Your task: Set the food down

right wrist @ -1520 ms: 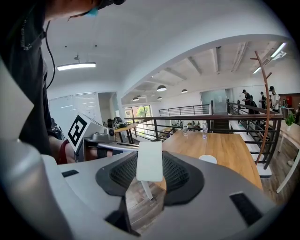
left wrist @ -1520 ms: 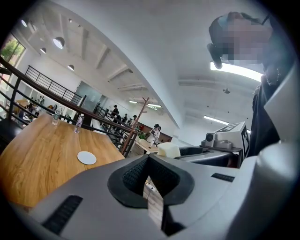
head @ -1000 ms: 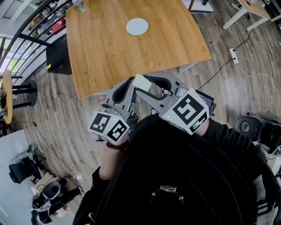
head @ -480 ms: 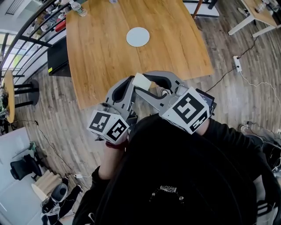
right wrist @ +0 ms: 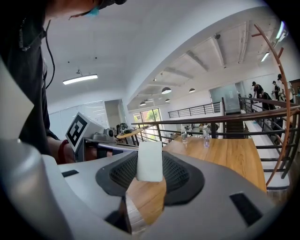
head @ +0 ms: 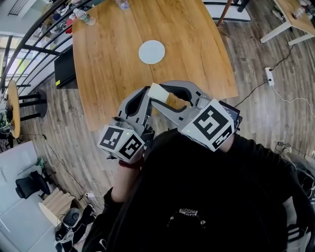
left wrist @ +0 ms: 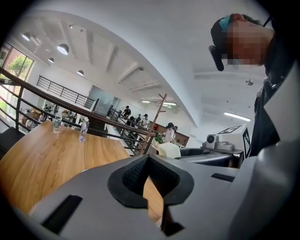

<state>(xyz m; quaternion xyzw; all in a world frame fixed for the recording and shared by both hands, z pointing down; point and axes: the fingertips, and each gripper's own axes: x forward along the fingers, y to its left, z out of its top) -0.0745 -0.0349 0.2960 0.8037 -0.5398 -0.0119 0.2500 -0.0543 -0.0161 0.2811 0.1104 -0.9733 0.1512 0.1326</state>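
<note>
A pale cream block of food (head: 158,91) sits between the jaws of my right gripper (head: 159,93), which is shut on it; the block (right wrist: 150,161) stands upright between the black pads. My left gripper (head: 142,97) is just left of it, its pads (left wrist: 136,176) meeting at the tips with nothing between them. Both grippers hover over the near edge of the wooden table (head: 108,64). A round white plate (head: 151,51) lies on the table beyond them. From the left gripper view the block (left wrist: 169,150) shows to the right.
Two water bottles (head: 84,17) (head: 122,4) stand at the table's far edge. A black railing (head: 29,49) runs along the left, with a dark cabinet (head: 64,69) beside the table. A power strip (head: 269,75) and cable lie on the floor at right.
The table and plate have slid down the head view, closer to me. Both grippers now reach over the table's near edge. Their pose and the grip on the block are unchanged.
</note>
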